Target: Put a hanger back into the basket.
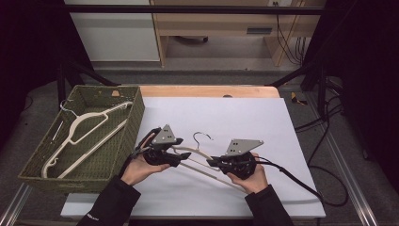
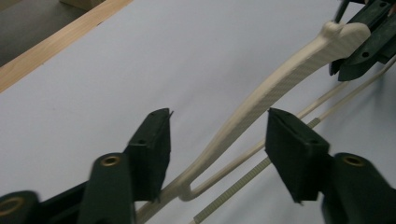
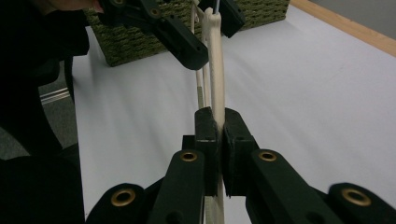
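A cream hanger (image 1: 195,152) with a metal hook (image 1: 201,135) lies low over the white sheet (image 1: 235,117), between my two grippers. My right gripper (image 1: 212,161) is shut on one arm of it; in the right gripper view the jaws (image 3: 217,120) pinch the cream arm (image 3: 215,70). My left gripper (image 1: 181,157) stands open around the hanger's other arm. In the left gripper view that arm (image 2: 261,100) runs between the spread jaws (image 2: 218,126), apart from the right-hand pad (image 2: 289,144). The right gripper (image 2: 364,42) shows far off, clamped on the hanger.
A green woven basket (image 1: 136,113) sits at the left edge of the sheet with two cream hangers (image 1: 80,127) inside. The basket (image 3: 130,42) also appears behind the left gripper (image 3: 212,35). A wooden table edge (image 1: 207,91) lies beyond the sheet.
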`<state>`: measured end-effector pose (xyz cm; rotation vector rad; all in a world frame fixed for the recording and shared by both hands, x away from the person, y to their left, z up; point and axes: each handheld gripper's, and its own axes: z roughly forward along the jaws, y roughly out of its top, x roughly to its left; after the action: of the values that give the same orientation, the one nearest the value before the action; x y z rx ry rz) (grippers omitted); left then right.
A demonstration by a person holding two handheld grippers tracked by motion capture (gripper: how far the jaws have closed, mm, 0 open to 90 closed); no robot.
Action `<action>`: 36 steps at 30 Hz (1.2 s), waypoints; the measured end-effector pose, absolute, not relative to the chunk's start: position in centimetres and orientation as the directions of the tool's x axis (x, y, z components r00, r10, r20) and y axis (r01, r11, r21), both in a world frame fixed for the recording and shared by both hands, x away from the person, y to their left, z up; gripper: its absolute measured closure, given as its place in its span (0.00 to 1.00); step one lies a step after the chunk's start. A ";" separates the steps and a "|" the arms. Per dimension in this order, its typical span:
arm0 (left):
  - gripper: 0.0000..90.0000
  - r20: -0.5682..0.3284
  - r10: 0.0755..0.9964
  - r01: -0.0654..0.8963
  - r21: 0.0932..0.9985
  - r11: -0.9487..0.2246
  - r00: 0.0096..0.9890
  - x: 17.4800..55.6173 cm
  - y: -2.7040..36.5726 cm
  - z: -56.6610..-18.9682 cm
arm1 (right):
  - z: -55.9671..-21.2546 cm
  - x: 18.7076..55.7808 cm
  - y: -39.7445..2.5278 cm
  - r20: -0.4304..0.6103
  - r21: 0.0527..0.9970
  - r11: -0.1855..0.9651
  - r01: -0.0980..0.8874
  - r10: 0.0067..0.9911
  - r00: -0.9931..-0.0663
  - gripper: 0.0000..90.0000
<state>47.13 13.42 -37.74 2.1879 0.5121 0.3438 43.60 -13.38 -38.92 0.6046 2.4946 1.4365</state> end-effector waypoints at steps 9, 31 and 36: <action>0.72 0.106 0.437 0.213 0.757 -0.618 0.893 46.6 13.3 -37.8 | -39.1 43.7 -13.2 0.040 0.848 0.463 0.259 0.432 -0.901 0.96; 0.96 -0.046 0.429 0.302 0.778 -0.551 0.902 44.0 12.3 -38.3 | -39.1 44.2 -14.3 -0.041 0.892 0.388 0.231 0.580 -0.814 0.54; 0.96 -0.046 0.479 0.325 0.791 -0.519 0.877 44.1 12.9 -38.0 | -38.6 44.0 -16.1 -0.013 0.918 0.318 0.235 0.617 -0.787 0.42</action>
<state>44.05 12.93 -38.02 2.1609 0.5777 0.2217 44.02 -16.07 -38.56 0.7588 2.2288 1.4601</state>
